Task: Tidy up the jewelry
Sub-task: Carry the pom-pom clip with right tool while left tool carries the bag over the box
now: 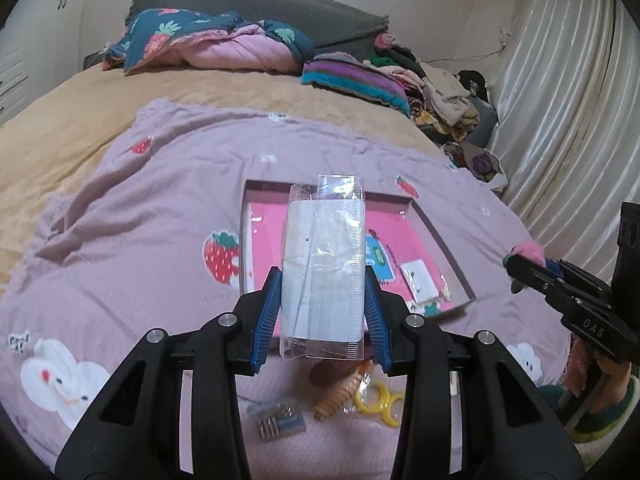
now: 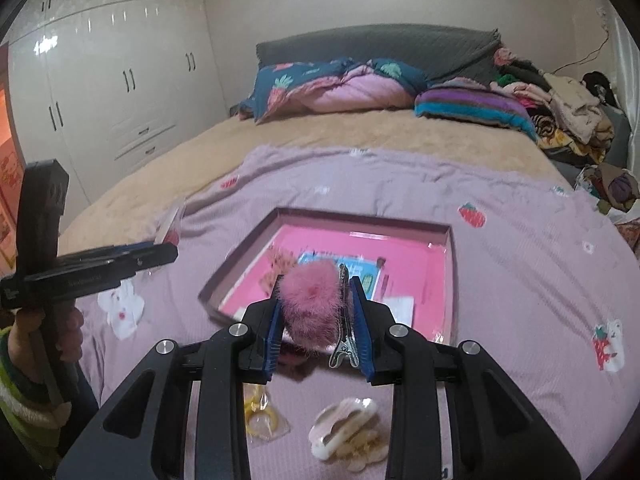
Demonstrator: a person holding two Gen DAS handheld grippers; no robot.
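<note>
My left gripper (image 1: 323,280) is shut on a clear plastic packet with a white card (image 1: 323,256), held upright above the near edge of the pink-lined box (image 1: 448,248). My right gripper (image 2: 316,300) is shut on a fluffy pink pom-pom hair clip (image 2: 312,300) with a metal clip (image 2: 343,350), just in front of the same box (image 2: 450,280). The right gripper also shows at the right of the left wrist view (image 1: 524,264); the left gripper shows at the left of the right wrist view (image 2: 160,254).
On the purple strawberry blanket (image 1: 160,240) lie yellow rings in a bag (image 1: 376,400), an orange spiral piece (image 1: 340,394), a small packet of metal pieces (image 1: 276,420) and a cream claw clip (image 2: 344,428). A white card (image 1: 420,282) lies inside the box. Pillows and clothes are piled at the bed's far end.
</note>
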